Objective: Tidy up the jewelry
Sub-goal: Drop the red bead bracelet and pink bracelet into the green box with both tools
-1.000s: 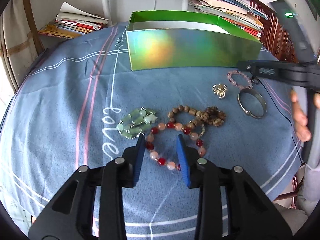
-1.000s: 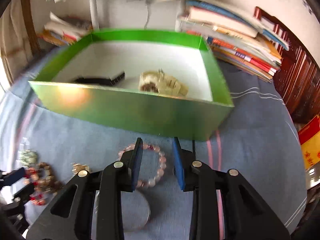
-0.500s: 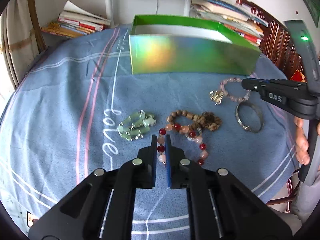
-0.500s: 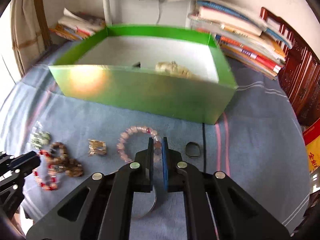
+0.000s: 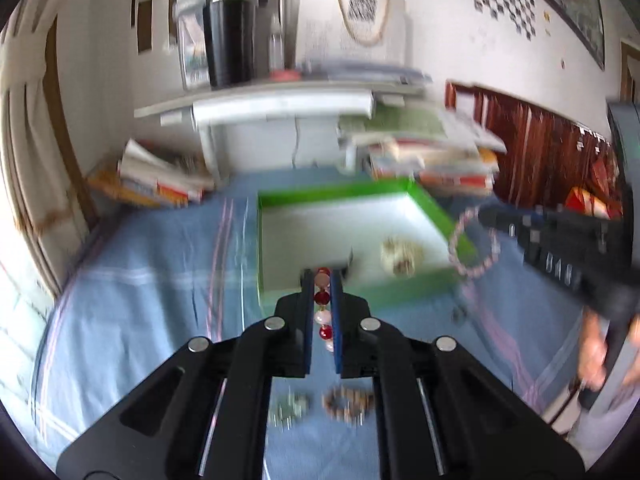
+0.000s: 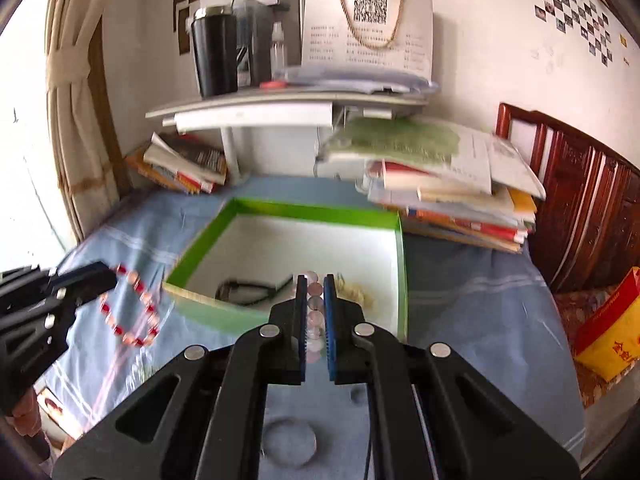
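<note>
My left gripper [image 5: 321,276] is shut on a red and pink bead bracelet [image 5: 322,307], held in the air in front of the green box [image 5: 280,196]. It hangs from that gripper in the right wrist view [image 6: 130,312]. My right gripper [image 6: 315,280] is shut on a pale pink bead bracelet [image 6: 315,312], also lifted, just before the box [image 6: 312,210]. That bracelet dangles at the right in the left wrist view [image 5: 474,242]. Inside the box lie a cream bracelet [image 5: 401,256] and a dark piece [image 6: 248,292].
On the blue cloth [image 5: 160,264] below lie a green stone bracelet [image 5: 289,409] and a brown wooden bead bracelet [image 5: 348,400]. A silver bangle [image 6: 288,442] lies under the right gripper. Book stacks [image 6: 444,192] and a desk shelf stand behind the box.
Both grippers closed on their bracelets, lifted them off the cloth and tilted up toward the green box. The view now shows the wall and shelf.
</note>
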`<state>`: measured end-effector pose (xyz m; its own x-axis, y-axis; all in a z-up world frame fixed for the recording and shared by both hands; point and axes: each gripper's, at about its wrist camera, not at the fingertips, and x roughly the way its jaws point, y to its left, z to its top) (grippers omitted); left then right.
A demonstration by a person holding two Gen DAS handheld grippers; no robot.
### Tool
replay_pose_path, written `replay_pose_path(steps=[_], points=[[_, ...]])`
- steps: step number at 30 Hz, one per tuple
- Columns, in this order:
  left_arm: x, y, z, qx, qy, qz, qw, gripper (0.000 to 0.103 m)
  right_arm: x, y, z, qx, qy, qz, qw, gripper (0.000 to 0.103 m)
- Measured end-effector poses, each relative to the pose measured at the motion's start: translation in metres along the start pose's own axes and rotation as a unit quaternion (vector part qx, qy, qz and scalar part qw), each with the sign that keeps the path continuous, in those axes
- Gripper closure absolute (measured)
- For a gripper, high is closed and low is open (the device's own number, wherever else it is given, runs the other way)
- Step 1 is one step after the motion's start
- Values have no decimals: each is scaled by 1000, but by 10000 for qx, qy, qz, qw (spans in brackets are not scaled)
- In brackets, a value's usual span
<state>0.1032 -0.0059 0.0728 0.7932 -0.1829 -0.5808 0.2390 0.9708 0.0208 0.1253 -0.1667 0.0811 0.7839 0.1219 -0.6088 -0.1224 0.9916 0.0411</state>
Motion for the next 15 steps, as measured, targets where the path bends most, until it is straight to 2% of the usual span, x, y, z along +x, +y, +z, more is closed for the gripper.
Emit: replay_pose_path(steps=[2, 5, 9, 13, 14, 15], points=[[18, 0, 17, -13, -54, 118, 9999, 95, 17, -1, 6, 47, 74, -120, 9999, 95], [65, 5, 30, -184, 234, 148, 9994, 95, 51, -3, 6, 178, 377, -128, 9990, 95], [112, 6, 30, -240, 405, 248, 9986, 95, 91, 1, 0, 295, 656, -119, 9973, 95], [144, 3, 27, -230, 655, 262, 9972, 94, 108, 9, -2, 117, 712, -266, 9970, 94], [145, 3, 24, -220, 665, 329, 9970, 91, 107, 9, -3, 106, 718, -295, 9969, 92], [144, 3, 21, -180, 683, 412, 9967, 77, 102, 7, -6, 123, 713, -255, 9971, 84]])
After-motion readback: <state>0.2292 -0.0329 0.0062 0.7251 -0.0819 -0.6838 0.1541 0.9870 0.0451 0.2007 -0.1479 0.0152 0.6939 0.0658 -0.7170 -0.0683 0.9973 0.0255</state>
